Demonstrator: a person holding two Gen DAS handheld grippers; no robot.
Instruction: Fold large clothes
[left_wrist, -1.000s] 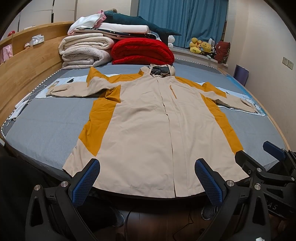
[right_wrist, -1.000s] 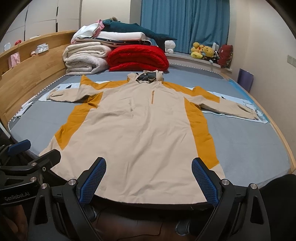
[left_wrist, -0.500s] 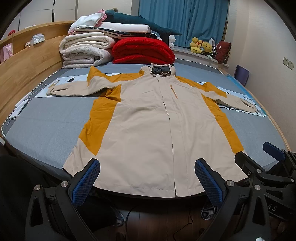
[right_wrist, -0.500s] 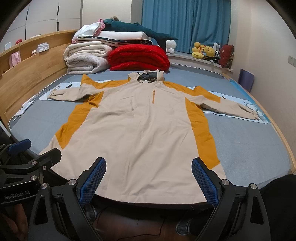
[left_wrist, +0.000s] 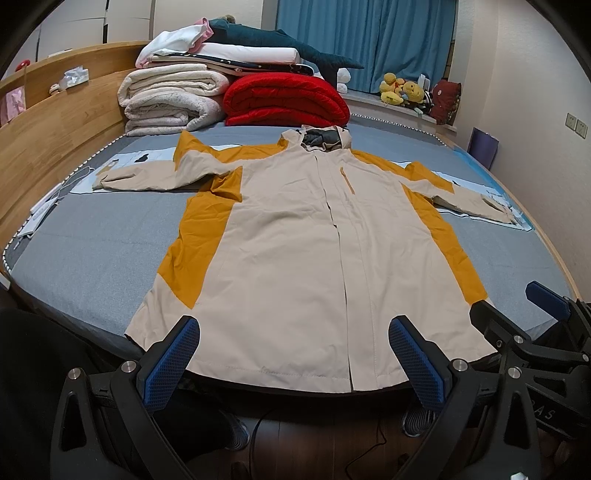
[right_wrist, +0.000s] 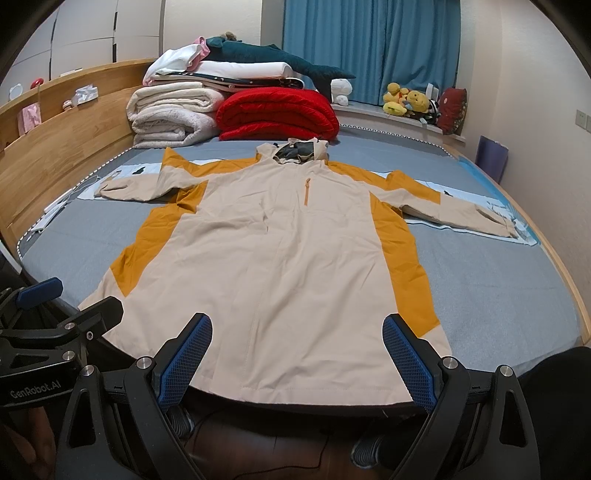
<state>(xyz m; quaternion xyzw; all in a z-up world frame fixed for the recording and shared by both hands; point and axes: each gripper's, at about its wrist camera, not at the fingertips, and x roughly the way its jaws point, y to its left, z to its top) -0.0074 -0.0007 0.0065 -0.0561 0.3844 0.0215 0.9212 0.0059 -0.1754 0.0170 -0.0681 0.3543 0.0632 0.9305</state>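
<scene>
- Garment: a beige jacket (left_wrist: 295, 251) with orange side panels lies face up and flat on the grey bed (left_wrist: 92, 240), hood at the far end, hem along the near edge, both sleeves spread out to left and right. Nothing is folded yet.
- Left gripper (left_wrist: 295, 354): fingers spread wide and empty, hovering just short of the hem, left of the front zip line's near end.
- Right gripper (right_wrist: 297, 354): fingers likewise wide apart with nothing between them, poised before the hem toward its right half. The two tools sit side by side, each visible at the edge of the other's view.
- Step in hand (judged): approach to a first grasp, most likely a lengthwise fold of one side over the centre.
- Method: carry each gripper out to a sleeve cuff or hem corner and pinch both fabric layers at the edge, so the shell does not slide off the lining.
- Method: lift just clear of the bed, carry the side inward along the orange panel seam, and lay the sleeve (left_wrist: 147, 175) straight down the body.
- Caution: the hem overhangs the near edge slightly; a pull toward the near side could drag the jacket off the mattress.
- Caution: the folded bedding (left_wrist: 177, 96) beyond the hood limits room at the far end.
</scene>
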